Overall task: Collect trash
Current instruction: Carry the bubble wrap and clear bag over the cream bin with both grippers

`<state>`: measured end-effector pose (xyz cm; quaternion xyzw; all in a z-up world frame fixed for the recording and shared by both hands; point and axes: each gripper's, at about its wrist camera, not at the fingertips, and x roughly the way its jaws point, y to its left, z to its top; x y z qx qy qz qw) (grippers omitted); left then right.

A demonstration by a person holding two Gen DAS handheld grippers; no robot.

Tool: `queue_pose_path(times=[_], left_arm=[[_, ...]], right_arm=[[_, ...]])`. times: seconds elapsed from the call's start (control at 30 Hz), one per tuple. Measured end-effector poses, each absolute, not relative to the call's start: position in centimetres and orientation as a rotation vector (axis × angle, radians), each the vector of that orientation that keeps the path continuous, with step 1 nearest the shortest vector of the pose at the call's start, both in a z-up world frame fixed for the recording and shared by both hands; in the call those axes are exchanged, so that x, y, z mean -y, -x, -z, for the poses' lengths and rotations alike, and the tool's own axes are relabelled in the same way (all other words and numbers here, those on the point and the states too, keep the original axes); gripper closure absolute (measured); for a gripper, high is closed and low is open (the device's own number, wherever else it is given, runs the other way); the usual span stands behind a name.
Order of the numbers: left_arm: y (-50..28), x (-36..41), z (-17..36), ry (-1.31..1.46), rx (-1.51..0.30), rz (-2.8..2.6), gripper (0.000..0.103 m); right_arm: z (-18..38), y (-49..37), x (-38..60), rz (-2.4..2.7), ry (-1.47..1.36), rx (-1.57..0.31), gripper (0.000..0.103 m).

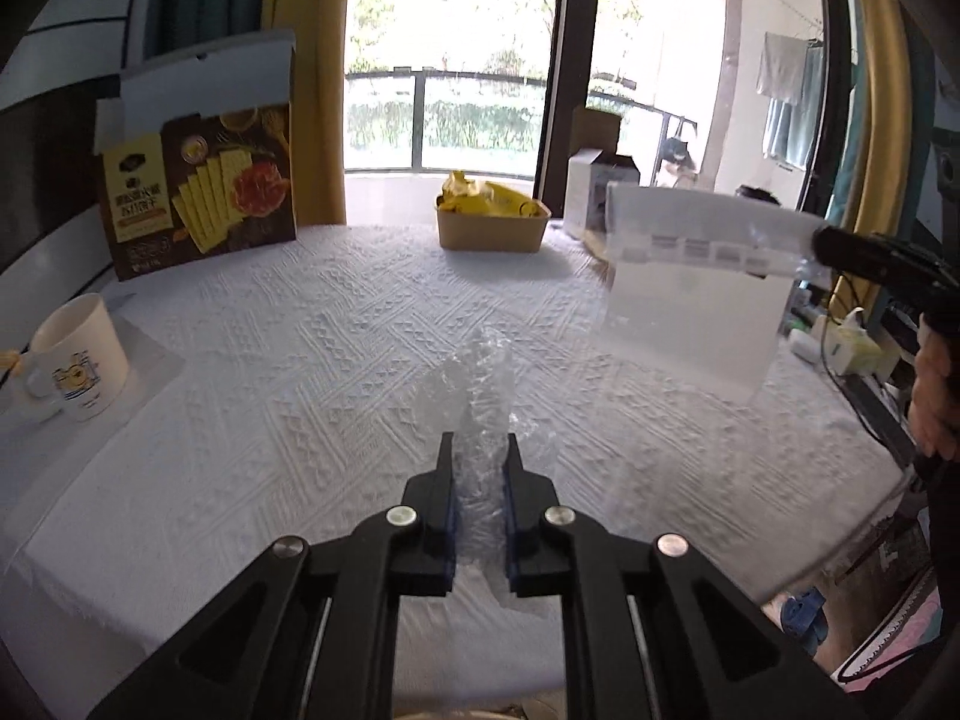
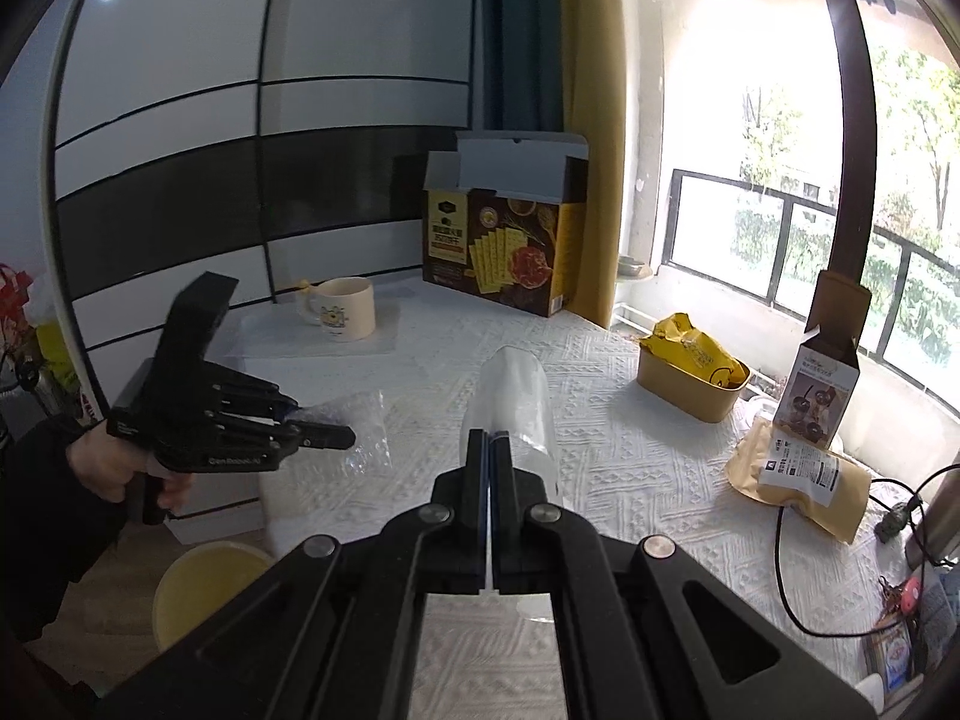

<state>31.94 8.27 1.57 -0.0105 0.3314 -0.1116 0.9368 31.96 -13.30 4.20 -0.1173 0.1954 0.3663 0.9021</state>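
Observation:
A crumpled clear plastic wrap (image 1: 480, 396) sticks up from between the pads of my left gripper (image 1: 479, 444), which is shut on it above the white textured tablecloth (image 1: 288, 372). My right gripper (image 2: 489, 439) is shut on a clear flat plastic bag (image 2: 517, 396) that hangs in front of it. In the left wrist view that bag (image 1: 690, 312) hangs at the right from the right gripper (image 1: 821, 247). In the right wrist view the left gripper (image 2: 349, 437) is at the table's left edge with the wrap (image 2: 363, 417), a hand on its handle.
An open cracker box (image 1: 204, 192) and a cream mug (image 1: 78, 354) stand at the far left. A brown tub (image 1: 492, 228) holds a yellow packet. A small carton (image 2: 825, 378) and a kraft pouch (image 2: 798, 480) lie at the right with a black cable (image 2: 780, 564). A yellow bin (image 2: 204, 588) sits below the table edge.

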Motion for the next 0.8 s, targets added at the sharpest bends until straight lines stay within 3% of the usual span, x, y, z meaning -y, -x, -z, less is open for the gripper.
queue_pose_path(times=[0.8], left_arm=[[-16.0, -10.2, -3.8, 0.065, -0.566, 0.15, 0.093]], right_arm=[[-6.5, -17.4, 10.3, -0.851, 0.328, -0.243, 0.103]])
